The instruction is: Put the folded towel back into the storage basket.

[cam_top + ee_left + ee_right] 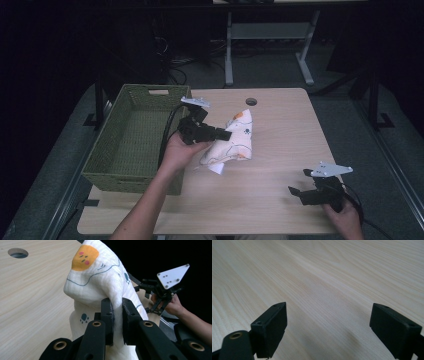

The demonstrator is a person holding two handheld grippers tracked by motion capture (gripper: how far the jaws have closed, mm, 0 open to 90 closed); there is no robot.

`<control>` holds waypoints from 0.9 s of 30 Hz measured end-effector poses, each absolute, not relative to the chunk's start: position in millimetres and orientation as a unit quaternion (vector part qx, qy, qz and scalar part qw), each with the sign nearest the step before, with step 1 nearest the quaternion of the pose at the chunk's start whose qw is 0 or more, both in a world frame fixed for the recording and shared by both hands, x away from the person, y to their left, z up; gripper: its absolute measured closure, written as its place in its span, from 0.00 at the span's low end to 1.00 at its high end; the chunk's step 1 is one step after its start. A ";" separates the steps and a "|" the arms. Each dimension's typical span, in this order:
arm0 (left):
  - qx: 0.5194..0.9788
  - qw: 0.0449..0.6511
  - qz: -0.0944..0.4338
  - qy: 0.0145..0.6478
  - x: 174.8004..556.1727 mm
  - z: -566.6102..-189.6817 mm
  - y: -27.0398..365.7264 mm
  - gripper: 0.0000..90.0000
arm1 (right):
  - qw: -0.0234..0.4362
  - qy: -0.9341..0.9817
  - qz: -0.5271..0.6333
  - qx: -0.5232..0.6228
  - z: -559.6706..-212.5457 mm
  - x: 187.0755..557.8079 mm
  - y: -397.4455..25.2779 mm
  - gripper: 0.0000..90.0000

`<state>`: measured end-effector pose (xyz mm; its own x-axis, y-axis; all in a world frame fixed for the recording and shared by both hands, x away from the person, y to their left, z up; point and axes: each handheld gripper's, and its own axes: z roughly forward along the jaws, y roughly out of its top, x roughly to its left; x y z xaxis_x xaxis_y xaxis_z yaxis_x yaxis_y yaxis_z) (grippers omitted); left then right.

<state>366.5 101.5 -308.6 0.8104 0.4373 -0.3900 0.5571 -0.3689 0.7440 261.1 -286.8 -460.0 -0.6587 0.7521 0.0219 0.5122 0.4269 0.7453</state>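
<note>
Left claw (117, 322) pinching raised cloth (97, 282)

Overall light: we saw a dim room, black beyond the table (280, 165), which alone was evenly lit.
Shadows: soft, faint smudge on the wood between the right gripper (328, 322) jaws.
Glare: we noted none; the cloth (100, 282) was bright but kept its weave.
Focus: near jaws slightly soft; high view grainy.

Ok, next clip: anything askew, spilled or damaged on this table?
Nothing stands out. The white printed muslin cloth is bunched up only because the left claw is pinching it above the light wooden table. The green woven basket sits squarely at the table's left edge, and the right claw hangs open.
</note>
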 end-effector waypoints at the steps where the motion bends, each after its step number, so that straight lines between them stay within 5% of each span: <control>1: 0.825 0.474 -0.065 0.301 366.8 -307.8 103.6 0.91 | 0.160 0.829 0.376 0.381 -460.0 261.1 -286.8 0.16; 27: 0.811 0.480 -0.057 0.330 370.9 -291.9 161.9 0.91 | 0.162 0.831 0.373 0.381 -461.4 262.7 -285.9 0.16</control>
